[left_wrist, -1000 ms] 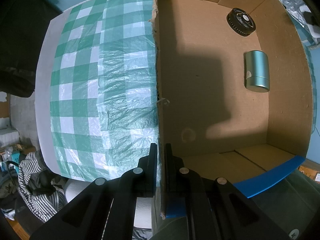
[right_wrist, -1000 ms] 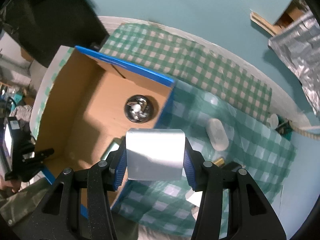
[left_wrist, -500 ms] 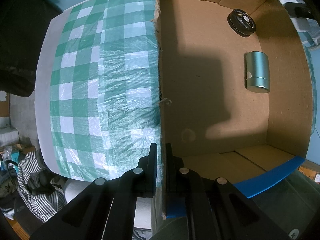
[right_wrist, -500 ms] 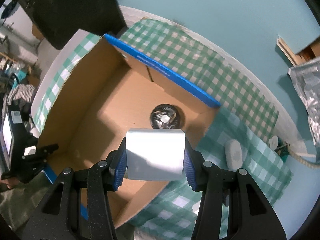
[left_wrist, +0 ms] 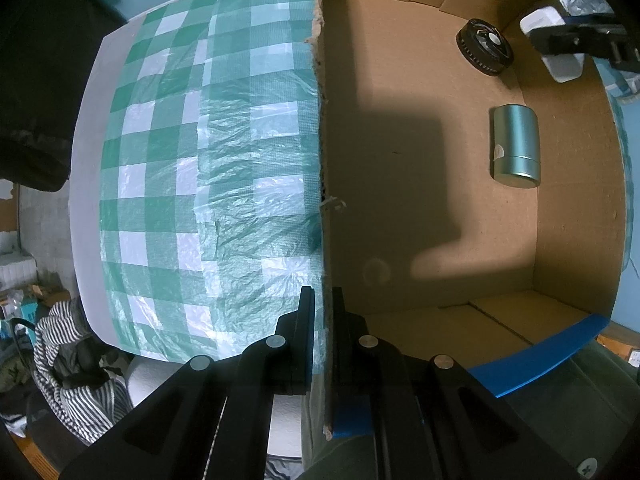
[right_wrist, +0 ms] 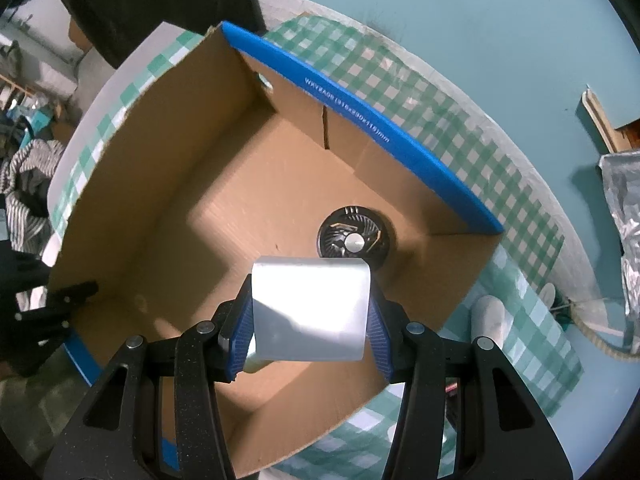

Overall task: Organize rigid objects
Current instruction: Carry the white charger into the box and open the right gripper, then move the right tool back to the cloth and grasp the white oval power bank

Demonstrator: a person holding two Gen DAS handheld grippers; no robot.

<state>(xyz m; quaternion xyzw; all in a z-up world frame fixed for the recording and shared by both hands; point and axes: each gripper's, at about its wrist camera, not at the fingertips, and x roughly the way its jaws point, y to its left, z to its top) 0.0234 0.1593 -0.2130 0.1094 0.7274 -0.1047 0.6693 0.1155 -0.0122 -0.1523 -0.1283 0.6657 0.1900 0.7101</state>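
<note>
A cardboard box [left_wrist: 440,184] with blue edges lies open on the green checked cloth. My left gripper [left_wrist: 323,308] is shut on the box's near side wall [left_wrist: 325,160]. In the box lie a black round speaker part [left_wrist: 485,46] and a teal metal cylinder [left_wrist: 516,146]. My right gripper [right_wrist: 310,316] is shut on a white rectangular block [right_wrist: 310,314] and holds it above the box interior [right_wrist: 240,220], just in front of the speaker part [right_wrist: 354,238]. The block and right gripper also show in the left wrist view [left_wrist: 560,46] at the box's far right corner.
A white oval object [right_wrist: 490,314] lies on the cloth [right_wrist: 520,340] right of the box. Crinkled plastic covers the cloth [left_wrist: 208,168] left of the box. Striped fabric [left_wrist: 68,352] lies off the table's edge. Silver foil [right_wrist: 624,208] sits at far right.
My right gripper has carried the white block from beside the box's right wall to over the box interior. It now appears in the left wrist view. The left gripper has not moved.
</note>
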